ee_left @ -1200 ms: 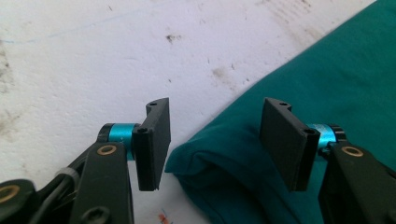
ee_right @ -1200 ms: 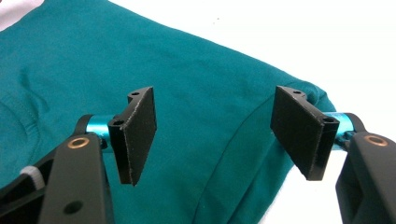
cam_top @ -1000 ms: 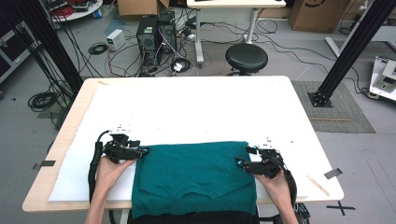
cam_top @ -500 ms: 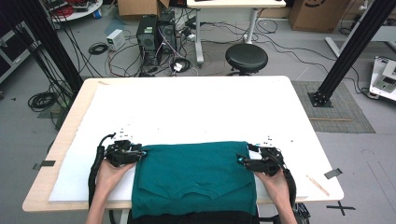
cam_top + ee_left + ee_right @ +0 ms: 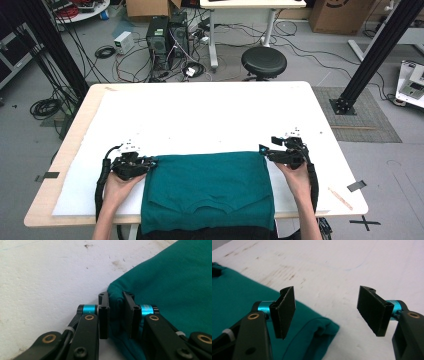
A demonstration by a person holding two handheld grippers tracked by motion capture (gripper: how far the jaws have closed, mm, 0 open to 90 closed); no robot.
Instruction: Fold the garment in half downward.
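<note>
The teal T-shirt (image 5: 207, 187) is soft matt knit cloth, folded smooth with a rumpled corner. Under it the white table cover (image 5: 210, 117) looks matt and faintly grainy, smudged with brown marks, over a pale wooden tabletop (image 5: 75, 150). Each gripper, left (image 5: 116, 315) and right (image 5: 332, 312), has matt black plastic arms, rough-faced pads (image 5: 287, 308), glossy blue anodised metal collars and brass-coloured rivets.

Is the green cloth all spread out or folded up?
Folded. The teal cotton shirt lies as a neat rectangle, sleeves tucked away, and doubled layers show at its corner.
</note>
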